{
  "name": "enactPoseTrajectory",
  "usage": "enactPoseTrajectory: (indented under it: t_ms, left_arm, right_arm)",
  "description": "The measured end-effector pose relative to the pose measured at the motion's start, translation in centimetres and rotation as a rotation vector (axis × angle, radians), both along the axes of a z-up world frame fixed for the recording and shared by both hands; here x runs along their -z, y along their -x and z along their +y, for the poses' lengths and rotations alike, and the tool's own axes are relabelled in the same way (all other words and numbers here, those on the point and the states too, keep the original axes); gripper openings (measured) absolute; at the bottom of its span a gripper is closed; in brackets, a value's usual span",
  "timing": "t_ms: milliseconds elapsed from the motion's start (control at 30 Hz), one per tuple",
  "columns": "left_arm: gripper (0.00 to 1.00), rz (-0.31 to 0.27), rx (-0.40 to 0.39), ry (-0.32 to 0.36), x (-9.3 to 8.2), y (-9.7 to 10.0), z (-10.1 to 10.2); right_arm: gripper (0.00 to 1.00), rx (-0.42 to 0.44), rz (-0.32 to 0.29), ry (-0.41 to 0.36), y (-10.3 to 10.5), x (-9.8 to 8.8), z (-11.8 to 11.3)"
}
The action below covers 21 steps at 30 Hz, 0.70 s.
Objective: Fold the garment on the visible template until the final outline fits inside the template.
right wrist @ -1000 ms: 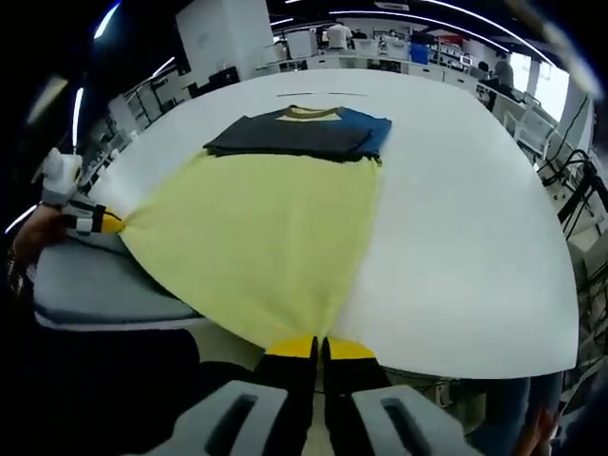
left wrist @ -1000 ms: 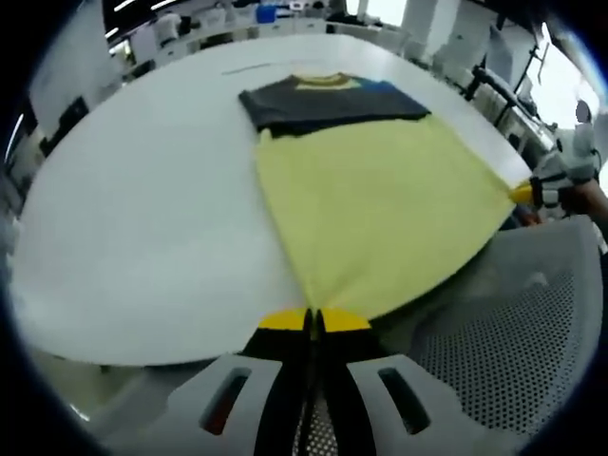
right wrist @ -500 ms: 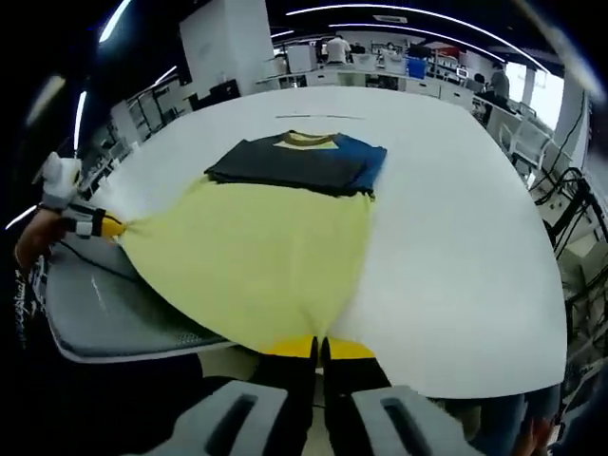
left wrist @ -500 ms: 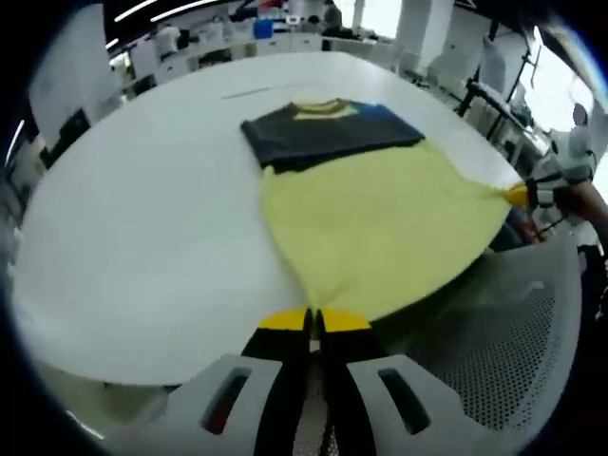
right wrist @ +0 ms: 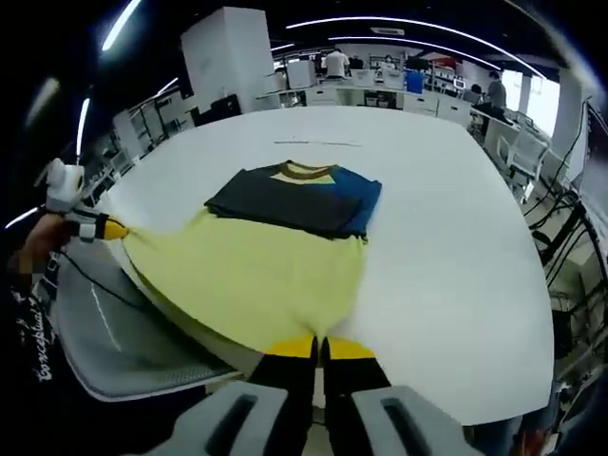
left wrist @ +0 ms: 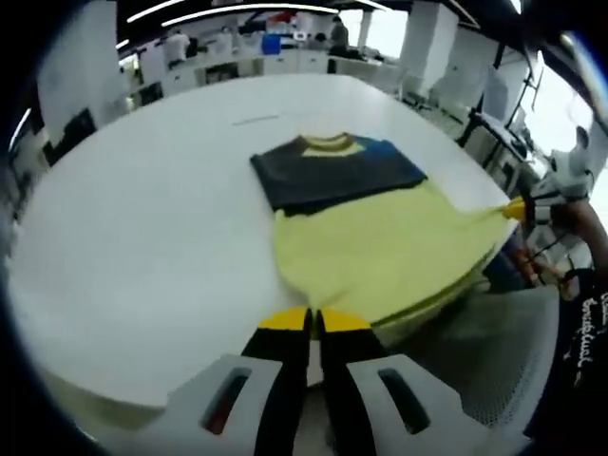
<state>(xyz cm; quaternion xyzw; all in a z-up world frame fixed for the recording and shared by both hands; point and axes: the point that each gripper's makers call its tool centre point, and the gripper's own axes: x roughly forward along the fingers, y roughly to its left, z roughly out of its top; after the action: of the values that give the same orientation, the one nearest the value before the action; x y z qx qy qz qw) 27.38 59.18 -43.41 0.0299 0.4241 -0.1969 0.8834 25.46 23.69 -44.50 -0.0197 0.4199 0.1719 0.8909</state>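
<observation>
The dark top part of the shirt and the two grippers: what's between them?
The shirt's yellow part stretches from the dark top part to both grippers, the right gripper and the left gripper. Both views show it.

The white tabletop [left wrist: 123,218] lies bare and open to the left of the garment [left wrist: 370,237], and open again on its right side [right wrist: 456,247] and beyond the collar at the far end. At the near edge, a grey mesh chair [right wrist: 123,332] sits close under the hanging yellow hem. Desks and chairs [right wrist: 518,142] crowd the tabletop's far right edge.
</observation>
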Motion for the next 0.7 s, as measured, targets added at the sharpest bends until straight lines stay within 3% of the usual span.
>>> enactPoseTrajectory:
  t_ms: [267,700]
  left_arm:
    - [0.00,-0.022,-0.002,0.006,-1.0,-2.2,0.1]
    - [0.00,-0.127,-0.004,-0.014,-3.6,-7.8,0.0]
  right_arm:
    - [0.00,0.010,-0.044,-0.004,-2.8,-1.7,0.4]
    - [0.00,0.015,-0.131,0.008,-8.0,-4.2,0.6]
